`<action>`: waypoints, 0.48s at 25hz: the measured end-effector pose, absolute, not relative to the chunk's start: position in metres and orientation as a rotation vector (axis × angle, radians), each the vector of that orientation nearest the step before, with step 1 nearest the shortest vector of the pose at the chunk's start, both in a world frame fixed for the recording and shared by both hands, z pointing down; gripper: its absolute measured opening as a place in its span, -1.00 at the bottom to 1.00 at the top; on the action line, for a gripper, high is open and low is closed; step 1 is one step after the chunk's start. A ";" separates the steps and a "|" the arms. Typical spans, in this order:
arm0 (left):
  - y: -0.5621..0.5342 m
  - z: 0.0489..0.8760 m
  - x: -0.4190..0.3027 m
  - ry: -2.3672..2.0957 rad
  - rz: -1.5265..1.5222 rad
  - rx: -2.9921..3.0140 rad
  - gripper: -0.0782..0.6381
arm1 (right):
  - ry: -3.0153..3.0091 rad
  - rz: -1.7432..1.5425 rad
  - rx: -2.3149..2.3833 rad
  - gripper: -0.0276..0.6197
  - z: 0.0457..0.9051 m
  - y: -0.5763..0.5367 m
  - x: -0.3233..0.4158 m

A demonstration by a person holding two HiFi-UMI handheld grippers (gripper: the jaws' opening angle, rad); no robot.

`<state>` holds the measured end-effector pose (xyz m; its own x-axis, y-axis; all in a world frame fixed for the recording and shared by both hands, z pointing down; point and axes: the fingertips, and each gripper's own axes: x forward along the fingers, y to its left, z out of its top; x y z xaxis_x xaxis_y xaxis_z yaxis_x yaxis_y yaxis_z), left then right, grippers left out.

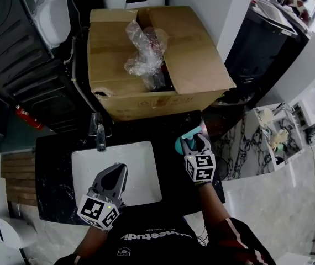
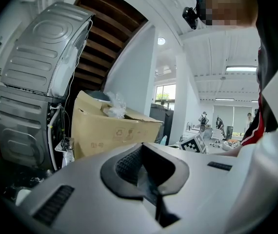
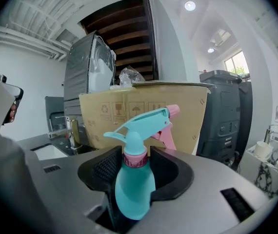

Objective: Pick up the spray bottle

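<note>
A teal spray bottle (image 3: pixel 134 179) with a pink collar and pink nozzle stands upright on the black counter (image 1: pixel 171 128), to the right of the sink. My right gripper (image 3: pixel 135 167) has its pads against both sides of the bottle's body, and the trigger head rises above the jaws. From the head view only the bottle's teal top (image 1: pixel 188 136) shows ahead of the right gripper (image 1: pixel 195 141). My left gripper (image 1: pixel 119 170) hangs over the white sink basin (image 1: pixel 143 153), jaws together and holding nothing (image 2: pixel 146 167).
A large cardboard box (image 1: pixel 196 70) with crumpled clear plastic (image 1: pixel 143 51) in it stands on the counter just behind the bottle. A chrome faucet (image 1: pixel 98 132) sits at the sink's back left. A grey appliance (image 2: pixel 36 82) is at the left, and a marble-patterned shelf (image 1: pixel 257 142) at the right.
</note>
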<state>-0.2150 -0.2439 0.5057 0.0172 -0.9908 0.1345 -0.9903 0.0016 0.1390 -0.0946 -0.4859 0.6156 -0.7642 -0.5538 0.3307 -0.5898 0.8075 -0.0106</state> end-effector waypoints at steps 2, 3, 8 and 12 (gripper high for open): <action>-0.241 0.504 -0.216 -2.084 -0.006 2.095 -0.74 | -2.690 0.148 0.879 -0.32 0.611 -0.486 -0.094; -0.240 0.503 -0.217 -2.092 -0.009 2.091 -0.74 | -2.694 0.143 0.881 -0.38 0.609 -0.486 -0.095; -0.232 0.495 -0.220 -2.124 -0.026 2.088 -0.74 | -2.711 0.134 0.871 -0.39 0.601 -0.483 -0.096; -0.224 0.488 -0.221 -2.143 -0.040 2.100 -0.74 | -2.751 0.117 0.859 -0.40 0.581 -0.472 -0.097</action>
<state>-0.2211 -0.2242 0.4876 -0.0153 -0.9965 0.0820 -0.9928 0.0249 0.1173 -0.0973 -0.4718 0.5807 -0.7928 -0.5482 0.2664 -0.5688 0.8224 -0.0004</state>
